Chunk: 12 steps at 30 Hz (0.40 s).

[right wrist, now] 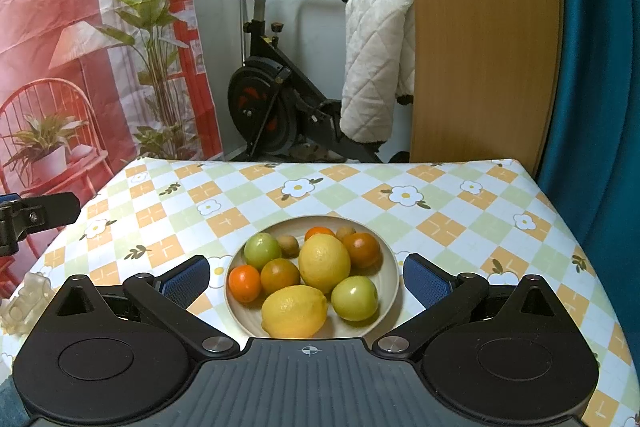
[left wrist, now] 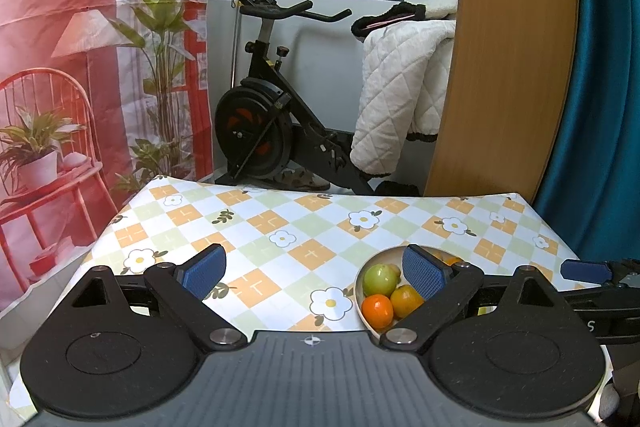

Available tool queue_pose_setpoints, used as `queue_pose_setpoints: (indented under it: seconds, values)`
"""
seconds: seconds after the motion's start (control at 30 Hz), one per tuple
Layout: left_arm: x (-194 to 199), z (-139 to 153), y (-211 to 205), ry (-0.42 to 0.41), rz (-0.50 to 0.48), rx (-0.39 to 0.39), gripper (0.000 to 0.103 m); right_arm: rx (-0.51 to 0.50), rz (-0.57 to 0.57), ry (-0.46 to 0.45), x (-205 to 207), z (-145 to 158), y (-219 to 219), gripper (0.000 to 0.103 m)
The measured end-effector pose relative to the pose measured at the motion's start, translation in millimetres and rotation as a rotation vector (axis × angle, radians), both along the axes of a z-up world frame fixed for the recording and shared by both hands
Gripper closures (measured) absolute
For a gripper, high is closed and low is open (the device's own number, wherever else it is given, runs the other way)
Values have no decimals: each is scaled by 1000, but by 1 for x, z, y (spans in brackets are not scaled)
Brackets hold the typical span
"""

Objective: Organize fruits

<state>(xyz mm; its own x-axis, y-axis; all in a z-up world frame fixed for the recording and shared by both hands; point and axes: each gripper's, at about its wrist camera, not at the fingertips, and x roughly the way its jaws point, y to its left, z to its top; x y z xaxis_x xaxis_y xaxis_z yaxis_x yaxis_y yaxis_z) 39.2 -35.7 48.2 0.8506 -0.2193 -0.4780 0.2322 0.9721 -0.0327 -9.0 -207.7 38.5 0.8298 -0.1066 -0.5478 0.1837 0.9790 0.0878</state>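
Observation:
A cream plate (right wrist: 390,273) holds several fruits: two lemons (right wrist: 324,262), green apples (right wrist: 354,298), oranges (right wrist: 245,283) and small brown kiwis (right wrist: 288,245). My right gripper (right wrist: 306,285) stands open, its blue pads on either side of the plate's near half, with nothing held. In the left wrist view the plate (left wrist: 370,267) sits at the right, partly hidden behind the right finger (left wrist: 424,277); a green apple (left wrist: 380,279) and an orange (left wrist: 377,311) show. My left gripper (left wrist: 316,273) is open over bare tablecloth to the left of the plate.
The table (right wrist: 440,195) wears a checked flower-print cloth. A clear plastic object (right wrist: 24,301) lies at its left edge. Behind stand an exercise bike (right wrist: 272,115), a wooden panel (right wrist: 484,35), a quilted white blanket (right wrist: 376,59) and a printed backdrop (right wrist: 80,27).

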Motion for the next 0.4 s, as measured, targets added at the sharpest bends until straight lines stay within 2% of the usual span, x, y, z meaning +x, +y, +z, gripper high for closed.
queue_pose_setpoints:
  seconds: [0.4]
  values:
    - [2, -1, 0, 8, 10, -3, 6, 0, -1, 2, 1, 0, 0, 1]
